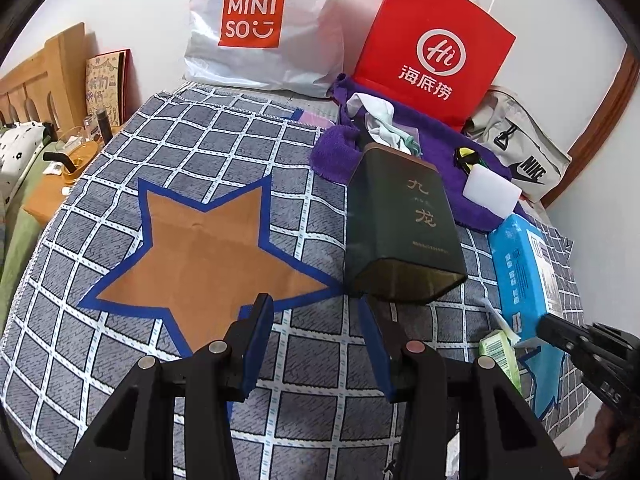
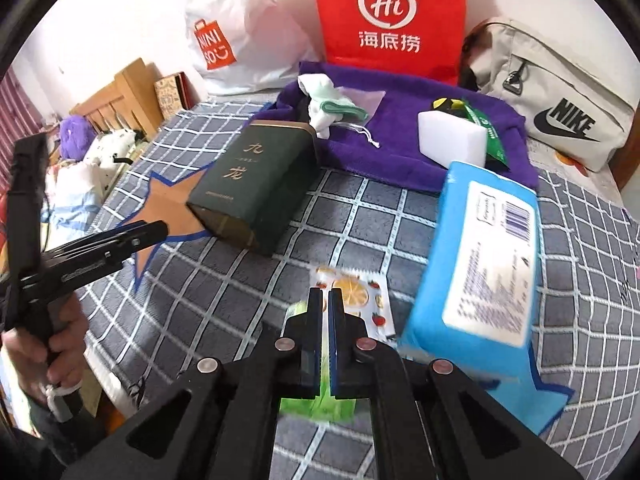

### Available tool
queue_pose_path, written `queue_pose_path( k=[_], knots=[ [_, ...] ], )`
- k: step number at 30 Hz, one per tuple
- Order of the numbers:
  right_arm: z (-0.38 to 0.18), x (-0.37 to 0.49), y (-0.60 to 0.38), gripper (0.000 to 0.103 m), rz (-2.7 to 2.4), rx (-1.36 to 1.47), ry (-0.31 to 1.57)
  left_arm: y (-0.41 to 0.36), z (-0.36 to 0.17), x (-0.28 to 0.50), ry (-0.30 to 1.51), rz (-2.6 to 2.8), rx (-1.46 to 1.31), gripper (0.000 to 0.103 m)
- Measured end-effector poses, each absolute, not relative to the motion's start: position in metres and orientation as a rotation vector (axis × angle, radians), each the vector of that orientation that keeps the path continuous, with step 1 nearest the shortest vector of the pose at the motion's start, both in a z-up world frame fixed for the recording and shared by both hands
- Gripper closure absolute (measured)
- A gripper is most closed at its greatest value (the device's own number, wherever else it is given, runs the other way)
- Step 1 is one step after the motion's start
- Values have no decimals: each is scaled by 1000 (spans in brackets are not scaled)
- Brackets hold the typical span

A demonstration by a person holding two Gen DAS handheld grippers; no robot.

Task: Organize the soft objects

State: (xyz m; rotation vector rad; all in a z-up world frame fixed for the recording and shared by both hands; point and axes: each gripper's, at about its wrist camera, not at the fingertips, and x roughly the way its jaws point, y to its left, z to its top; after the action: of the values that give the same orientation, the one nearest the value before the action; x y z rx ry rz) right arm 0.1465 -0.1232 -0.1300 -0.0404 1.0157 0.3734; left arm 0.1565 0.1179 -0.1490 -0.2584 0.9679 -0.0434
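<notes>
My right gripper [image 2: 326, 292] is shut on a small green packet with a fruit-printed face [image 2: 360, 300], held just above the checked cloth [image 2: 224, 304]. The left wrist view shows this packet [image 1: 498, 354] at the right gripper's tip [image 1: 540, 330]. A blue tissue pack [image 2: 480, 264] lies right beside it. My left gripper [image 1: 314, 304] stands open with nothing between its fingers, over the edge of an orange star patch [image 1: 208, 264]. A purple towel [image 2: 400, 148] farther back carries white-green socks [image 2: 324, 108] and a white sponge block [image 2: 452, 136].
A dark green tin [image 1: 400, 224] lies on its side between the star and the towel. A red paper bag [image 2: 388, 16], a white Miniso bag [image 1: 260, 28] and a Nike bag [image 2: 560, 116] line the wall. A wooden headboard [image 1: 44, 80] and bedside clutter stand at the left.
</notes>
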Motion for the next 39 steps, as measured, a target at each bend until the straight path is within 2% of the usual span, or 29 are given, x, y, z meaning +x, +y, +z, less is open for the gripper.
queue_pose_path(
  k=[5,7,8,9,16,19,25,32,33,35,39],
  knots=[
    [-130,134,-124,96,374,-87,979,105,-147,150,970,-56,-233,61],
    [-132,139,-121,81,386,-80,975,100,-147,148,973,-63,-220,61],
    [-133,143,-117,69,389,-84,971,97,-147,147,973,-66,-216,61],
    [-135,145,-113,65,388,-100,967,95,-146,146,974,-68,-212,61],
    [-151,143,-96,65,340,-296,988,97,-144,144,969,-64,-207,61],
    [-157,137,-97,65,317,-332,995,99,-146,145,971,-60,-215,61],
    [-172,147,-96,79,272,-365,1002,96,-149,145,980,-70,-212,61],
    [-182,160,-88,79,286,-387,977,98,-150,144,980,-62,-214,61],
    [-182,161,-88,84,287,-383,972,98,-149,144,980,-61,-213,61],
    [-183,163,-88,102,287,-380,972,98,-149,143,979,-57,-211,61],
    [-170,155,-97,103,305,-317,932,99,-146,141,975,-49,-209,61]
  ],
)
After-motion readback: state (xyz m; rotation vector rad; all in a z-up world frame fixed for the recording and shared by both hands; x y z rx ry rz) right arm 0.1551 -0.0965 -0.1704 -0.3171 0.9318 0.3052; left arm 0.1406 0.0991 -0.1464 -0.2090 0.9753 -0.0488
